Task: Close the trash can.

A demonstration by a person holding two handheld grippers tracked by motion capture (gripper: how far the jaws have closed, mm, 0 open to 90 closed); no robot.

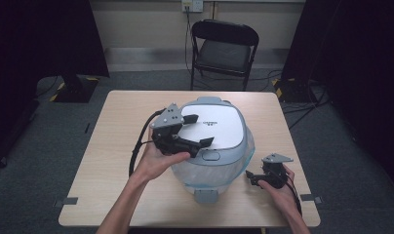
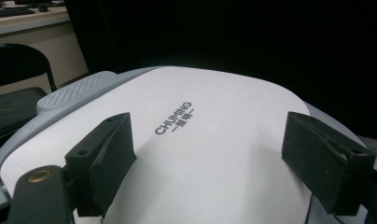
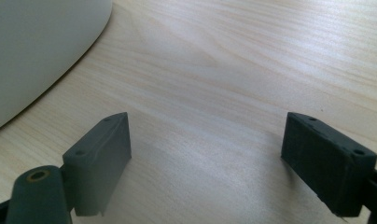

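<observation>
A big round appliance with a white lid (image 1: 217,126) and a pale translucent body (image 1: 209,173) stands in the middle of the wooden table (image 1: 117,141). The lid (image 2: 214,107) bears the grey word CHUMING and has a ribbed grey tab at its far edge. My left gripper (image 1: 199,130) hovers over the lid's left side, open, its jaws (image 2: 207,135) wide apart just above the white surface with nothing between them. My right gripper (image 1: 251,177) rests low by the table's right front, open and empty (image 3: 207,135), with the appliance's wall (image 3: 32,51) off to one side.
A black folding chair (image 1: 224,48) stands behind the table's far edge. Dark curtains hang at both sides, and cables run across the floor at the right. Bare tabletop (image 3: 233,60) lies to the left of the appliance and in front of the right gripper.
</observation>
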